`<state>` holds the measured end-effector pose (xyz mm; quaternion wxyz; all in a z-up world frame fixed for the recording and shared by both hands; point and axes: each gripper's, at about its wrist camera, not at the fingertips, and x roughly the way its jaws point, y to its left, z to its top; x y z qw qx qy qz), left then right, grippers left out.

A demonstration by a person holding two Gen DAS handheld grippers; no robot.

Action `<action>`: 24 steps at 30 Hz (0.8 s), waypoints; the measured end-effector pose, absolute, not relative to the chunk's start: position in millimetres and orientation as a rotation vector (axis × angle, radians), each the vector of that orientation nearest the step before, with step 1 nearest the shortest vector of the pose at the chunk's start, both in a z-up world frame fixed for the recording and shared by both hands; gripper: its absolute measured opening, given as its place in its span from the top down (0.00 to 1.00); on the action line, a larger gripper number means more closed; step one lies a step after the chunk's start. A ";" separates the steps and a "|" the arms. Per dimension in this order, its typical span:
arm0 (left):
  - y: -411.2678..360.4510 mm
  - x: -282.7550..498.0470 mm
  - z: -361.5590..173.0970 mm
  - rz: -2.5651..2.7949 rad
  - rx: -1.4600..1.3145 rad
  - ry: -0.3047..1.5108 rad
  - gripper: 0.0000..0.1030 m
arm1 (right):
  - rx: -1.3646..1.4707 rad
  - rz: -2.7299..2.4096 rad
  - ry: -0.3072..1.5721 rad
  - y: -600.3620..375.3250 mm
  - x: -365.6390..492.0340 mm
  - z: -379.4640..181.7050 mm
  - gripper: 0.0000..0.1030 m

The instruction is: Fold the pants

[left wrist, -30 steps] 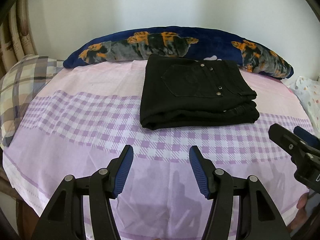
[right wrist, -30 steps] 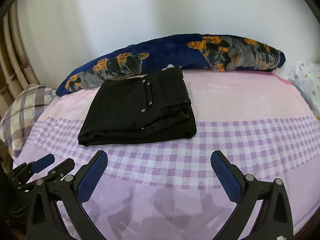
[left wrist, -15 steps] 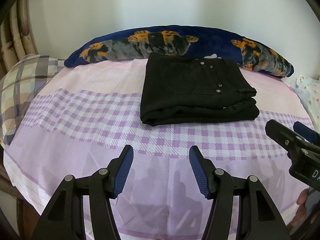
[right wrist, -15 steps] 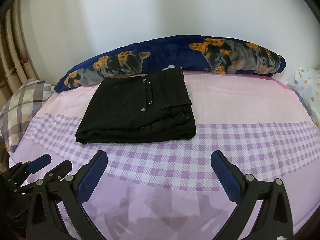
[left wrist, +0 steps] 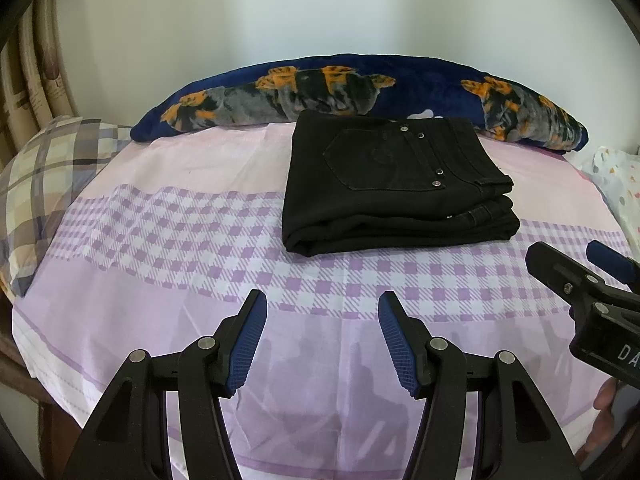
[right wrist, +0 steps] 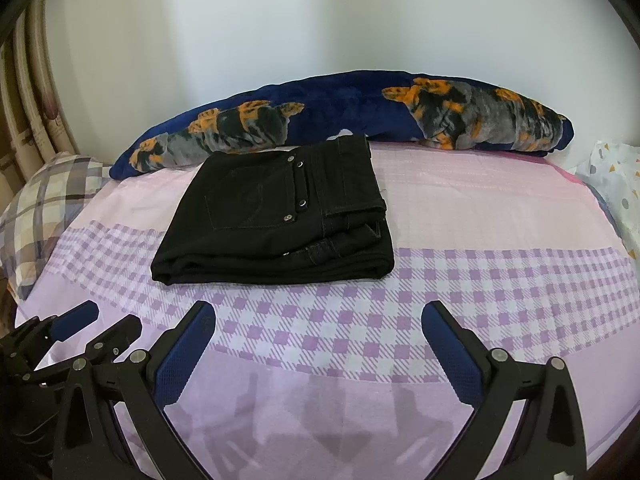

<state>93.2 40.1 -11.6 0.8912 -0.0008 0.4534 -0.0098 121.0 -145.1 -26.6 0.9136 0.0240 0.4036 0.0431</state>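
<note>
The black pants (left wrist: 394, 184) lie folded into a compact rectangle on the bed, a back pocket with metal rivets facing up and the waistband end turned toward the right. They rest on the pink and purple checked sheet (left wrist: 180, 240), with their far edge touching or just short of the long dark blue pillow (left wrist: 360, 88) with orange and grey patches that runs along the wall.

The left gripper (left wrist: 322, 336) hovers above the near part of the sheet, its two blue-padded fingers parted by a moderate gap and holding nothing. The pants lie ahead of it and a little to the right, well apart from the fingertips, with a band of checked sheet between.

The right gripper (right wrist: 318, 340) also hangs over the near part of the sheet, its fingers spread wide and empty. From its camera the pants (right wrist: 276, 216) sit ahead and to the left, clear of both fingers. The gap between its fingers looks wider than that of the left one.

Each gripper shows at the edge of the other's view: the right one (left wrist: 584, 276) at the right edge of the left camera, near the front right corner of the pants, and the left one (right wrist: 96, 328) at the lower left of the right camera.

A plaid pillow (left wrist: 44, 176) lies at the left end of the bed, and a white cloth with coloured spots (right wrist: 616, 184) sits at the far right.
</note>
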 end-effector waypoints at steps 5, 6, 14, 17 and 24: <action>39.2 92.9 -11.7 -0.021 -0.005 0.940 0.43 | 0.048 0.090 0.833 -146.1 122.8 -27.7 0.00; 39.4 92.5 -11.8 -0.023 -0.006 0.939 0.43 | 0.048 0.089 0.835 -146.1 123.0 -27.8 0.00; 38.4 92.4 -12.8 -0.013 -0.004 0.944 0.43 | 0.053 0.087 0.845 -146.7 121.6 -31.8 0.00; 39.0 92.7 -13.3 -0.012 -0.006 0.948 0.43 | 0.053 0.086 0.844 -146.4 121.1 -32.2 0.00; 39.8 93.7 -13.7 -0.006 -0.003 0.949 0.43 | 0.050 0.087 0.848 -145.8 121.7 -32.2 0.00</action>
